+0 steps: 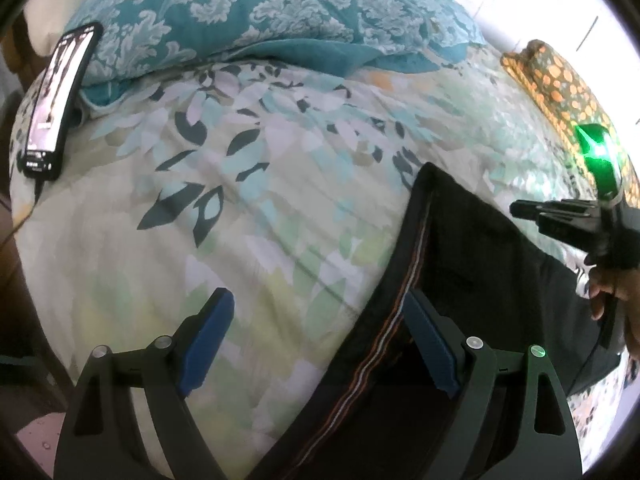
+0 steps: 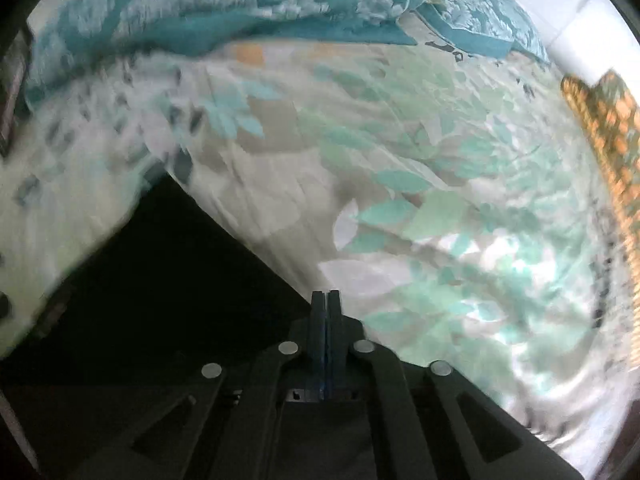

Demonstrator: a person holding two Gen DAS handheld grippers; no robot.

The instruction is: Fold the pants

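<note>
Left wrist: left gripper (image 1: 320, 332) jaws apart astride pants (image 1: 460, 240) waistband edge, right gripper (image 2: 326, 300) jaws together.

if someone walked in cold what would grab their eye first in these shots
Probably the black pants lying dark against the pale leaf-print bedspread, with a striped edge running between the open fingers of the left gripper. Next, the lit phone propped at the bed's left edge beside the teal damask quilt. The right gripper carries a bright green light above the pants, its fingers pressed together.
</note>
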